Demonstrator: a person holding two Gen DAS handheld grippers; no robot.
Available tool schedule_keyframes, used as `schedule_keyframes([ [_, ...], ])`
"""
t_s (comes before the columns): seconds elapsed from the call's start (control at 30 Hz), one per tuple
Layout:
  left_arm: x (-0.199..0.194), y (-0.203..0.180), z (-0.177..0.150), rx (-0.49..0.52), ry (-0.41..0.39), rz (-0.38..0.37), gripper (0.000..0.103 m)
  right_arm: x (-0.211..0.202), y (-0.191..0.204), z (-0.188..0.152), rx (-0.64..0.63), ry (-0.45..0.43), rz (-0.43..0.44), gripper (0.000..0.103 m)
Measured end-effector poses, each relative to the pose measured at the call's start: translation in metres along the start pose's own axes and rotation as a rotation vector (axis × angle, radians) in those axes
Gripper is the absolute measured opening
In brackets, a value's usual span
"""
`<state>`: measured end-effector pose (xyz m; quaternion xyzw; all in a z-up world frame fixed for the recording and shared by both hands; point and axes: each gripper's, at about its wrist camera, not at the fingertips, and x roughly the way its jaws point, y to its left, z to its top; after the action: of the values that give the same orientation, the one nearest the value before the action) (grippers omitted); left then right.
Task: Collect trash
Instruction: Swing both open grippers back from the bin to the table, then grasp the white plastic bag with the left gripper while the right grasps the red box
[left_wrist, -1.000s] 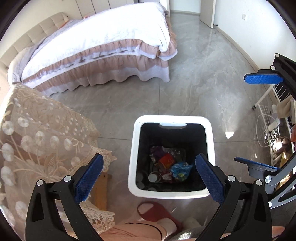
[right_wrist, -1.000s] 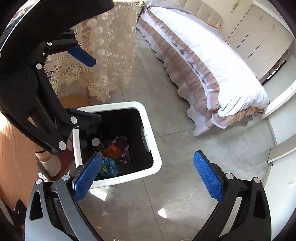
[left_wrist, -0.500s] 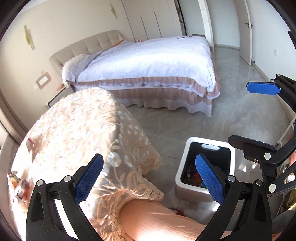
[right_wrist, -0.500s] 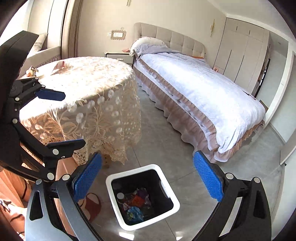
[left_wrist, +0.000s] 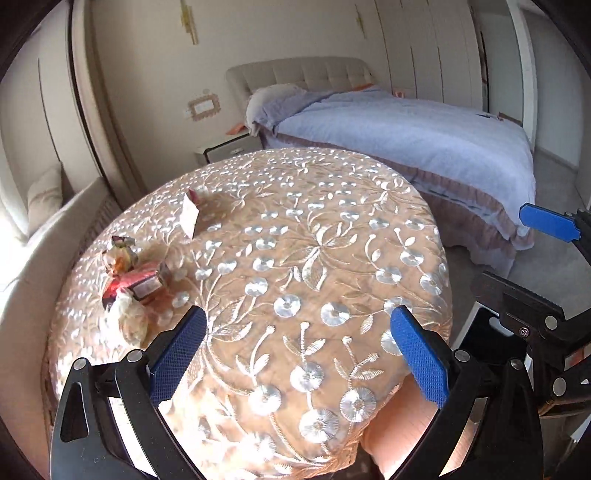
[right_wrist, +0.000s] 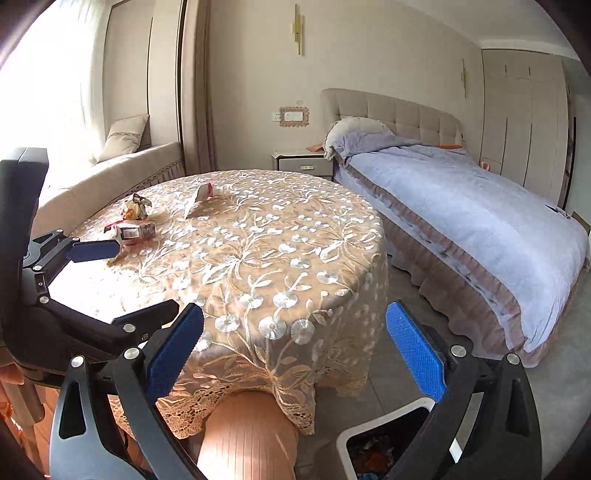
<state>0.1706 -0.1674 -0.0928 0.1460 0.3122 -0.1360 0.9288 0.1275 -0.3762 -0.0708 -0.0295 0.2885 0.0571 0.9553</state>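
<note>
Both hand-held tools are empty and spread wide: the left gripper (left_wrist: 297, 354) hangs over the near edge of the round table (left_wrist: 332, 236), and the right gripper (right_wrist: 295, 347) sits lower and nearer, off the table's near right side, with the white bin (right_wrist: 373, 428) on the floor just beneath it, some colourful rubbish already lying inside. The trash left to collect sits on the far left part of the lace tablecloth (right_wrist: 258, 251): a red box (left_wrist: 138, 282) lying on its side, a crumpled wrapper (left_wrist: 120, 254) just beyond it, a pale crumpled wad (left_wrist: 125, 317) on its near side, and a white card (left_wrist: 192, 216) propped up a little farther along toward the middle. These pieces are near one another but well apart from both grippers. The step in hand looks like the reach for the next piece, and the left gripper is the better placed for it. To do it well, swing it left over the cluster, pick one piece only, and come down with a blue pad on either side of it. The lace looks loose and catchy, so the fingertips should stop just short of the cloth rather than dig in and drag it. The box offers flat sides and should pinch cleanly across its narrow width, while the crumpled pieces will squash, so close fully before lifting toward the bin.
</note>
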Motion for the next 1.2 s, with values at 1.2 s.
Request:
schedule_keyframes([
  [1.2, 0.098, 0.21, -0.028, -0.202, 0.264, 0.122, 0.095, 0.207, 0.215, 0.086, -0.874, 0.13, 0.392, 0.098],
])
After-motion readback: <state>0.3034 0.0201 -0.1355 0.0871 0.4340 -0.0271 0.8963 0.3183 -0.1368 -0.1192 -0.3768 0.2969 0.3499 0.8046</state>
